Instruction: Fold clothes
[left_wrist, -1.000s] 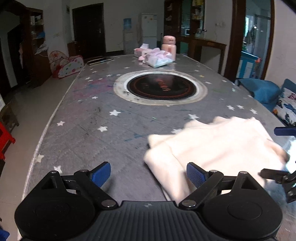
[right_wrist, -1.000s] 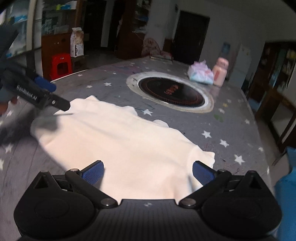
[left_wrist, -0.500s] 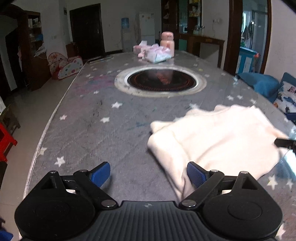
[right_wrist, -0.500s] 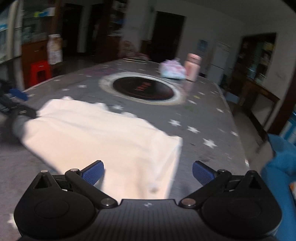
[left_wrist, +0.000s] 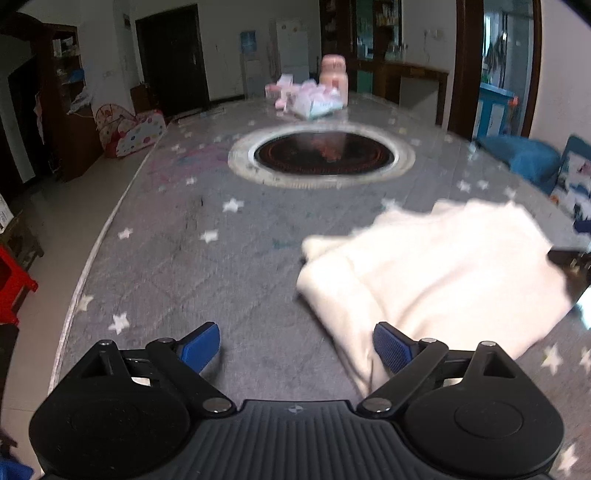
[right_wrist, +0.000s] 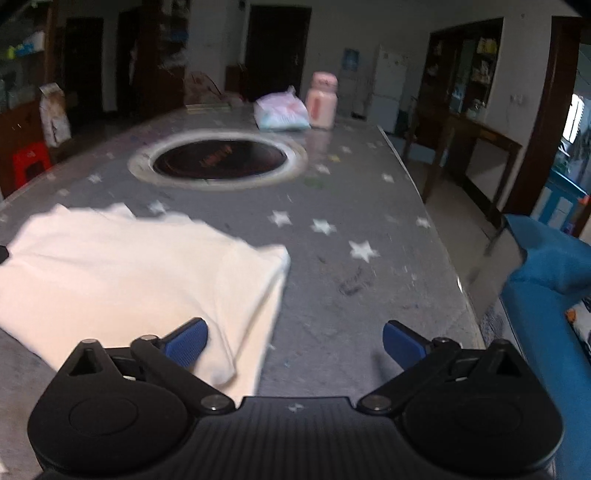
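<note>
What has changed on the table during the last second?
The right tool swung rightward, so the cream garment now lies left of its open fingers; the left tool drew slightly back. Nothing was grasped or released. The garment stayed folded on the star-patterned table; pink jar unmoved.

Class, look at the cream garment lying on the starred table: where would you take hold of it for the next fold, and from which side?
Probably the doubled edge of the cream garment nearest the open right gripper, coming in low from the table's bare side. That edge lies thick with a free corner, so a finger could slip under. The left gripper, also open, could take the opposite rolled edge.
</note>
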